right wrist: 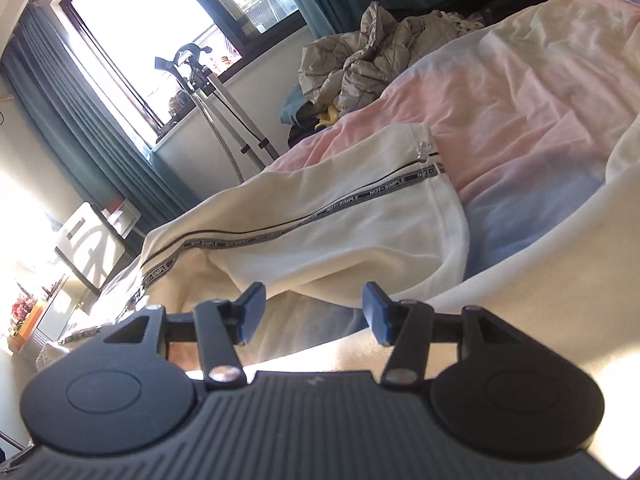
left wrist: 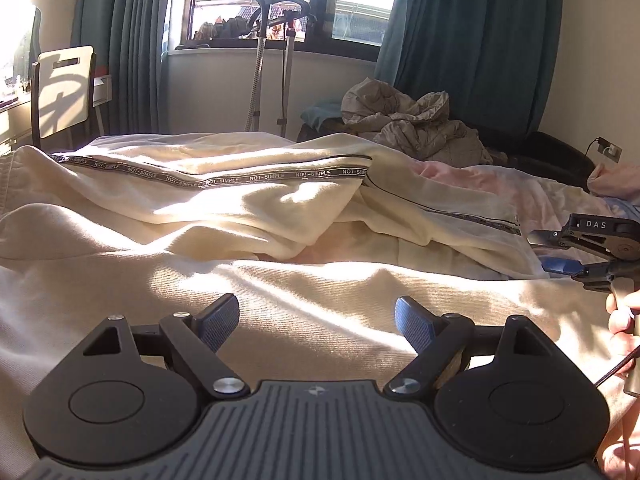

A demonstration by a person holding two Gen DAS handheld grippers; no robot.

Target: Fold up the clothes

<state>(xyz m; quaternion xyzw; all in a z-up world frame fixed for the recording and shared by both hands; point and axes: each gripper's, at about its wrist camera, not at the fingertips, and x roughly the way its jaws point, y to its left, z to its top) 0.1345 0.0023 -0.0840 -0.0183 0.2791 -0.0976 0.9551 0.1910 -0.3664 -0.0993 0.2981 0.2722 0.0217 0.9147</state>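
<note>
- Left wrist view: the left gripper (left wrist: 316,322) hovers low over cream fabric, its jaws wide apart with nothing between them. The cream trousers (left wrist: 224,196) lie spread across the bed (left wrist: 532,188), a lettered side stripe (left wrist: 208,178) running along the upper leg.
- At the right edge the right gripper (left wrist: 560,252) sits near the hem end of the trousers, jaws apart and, as far as I can see, empty.
- Right wrist view: the right gripper (right wrist: 311,314) has its jaws partly apart, holding nothing; the trouser leg (right wrist: 320,232) lies just ahead on the pink and blue sheet (right wrist: 500,92).
- Handling, as a judgement: the cloth looks soft, thick and limp, so it will sag and drag. Pinching the hem corner and the waistband edge seems surest.
- No containers show; a crumpled grey quilt (right wrist: 372,48) is heaped beyond the bed.
</note>
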